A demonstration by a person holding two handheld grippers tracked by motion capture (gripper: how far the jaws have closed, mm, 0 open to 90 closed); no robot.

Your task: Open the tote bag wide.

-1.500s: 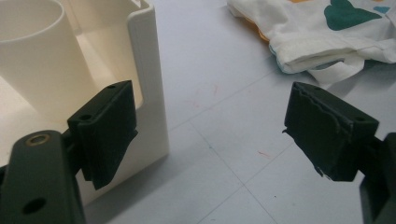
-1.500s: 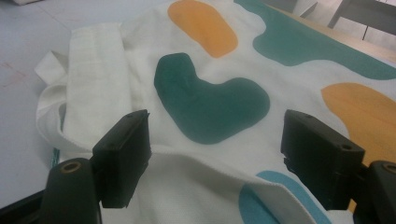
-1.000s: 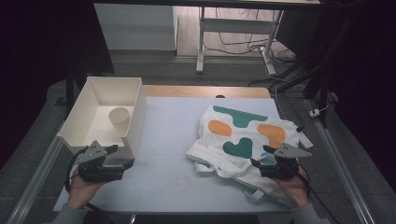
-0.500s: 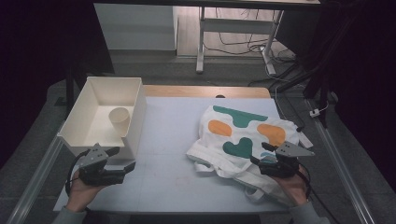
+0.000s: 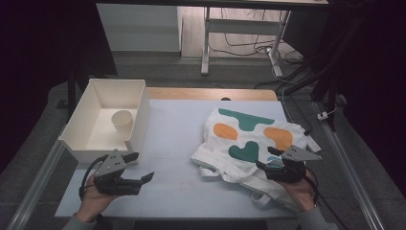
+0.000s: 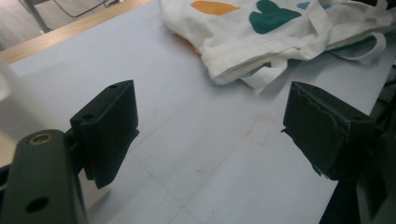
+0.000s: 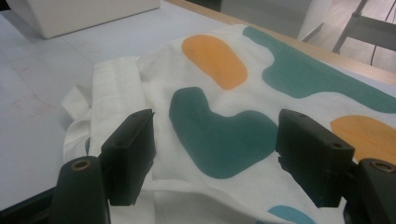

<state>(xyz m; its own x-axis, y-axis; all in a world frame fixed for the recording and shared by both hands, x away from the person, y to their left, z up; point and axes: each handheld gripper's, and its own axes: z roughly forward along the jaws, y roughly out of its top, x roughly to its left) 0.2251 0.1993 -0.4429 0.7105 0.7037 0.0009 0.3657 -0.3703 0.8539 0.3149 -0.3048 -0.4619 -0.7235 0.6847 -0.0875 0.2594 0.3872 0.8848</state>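
A white cloth tote bag (image 5: 249, 139) with green and orange patches lies crumpled on the right half of the table. My right gripper (image 5: 266, 158) hovers over its near edge, open, with the dark green patch (image 7: 219, 133) between its jaws. In the right gripper view the bag (image 7: 215, 60) lies under the open right gripper (image 7: 215, 149). My left gripper (image 5: 140, 166) is open at the near left, over the bare table and just in front of the white box (image 5: 76, 139). From the left gripper (image 6: 210, 126) the bag (image 6: 271, 32) lies farther off, its straps trailing.
The white box holds a paper cup (image 5: 122, 120). The pale blue table top (image 5: 182, 129) has a wooden strip along its far edge. Faint red marks (image 6: 259, 130) are drawn on the mat. Desk legs and cables (image 5: 249, 48) stand beyond the table.
My left gripper has drifted slightly right and toward the near edge. The right gripper has barely moved over the bag.
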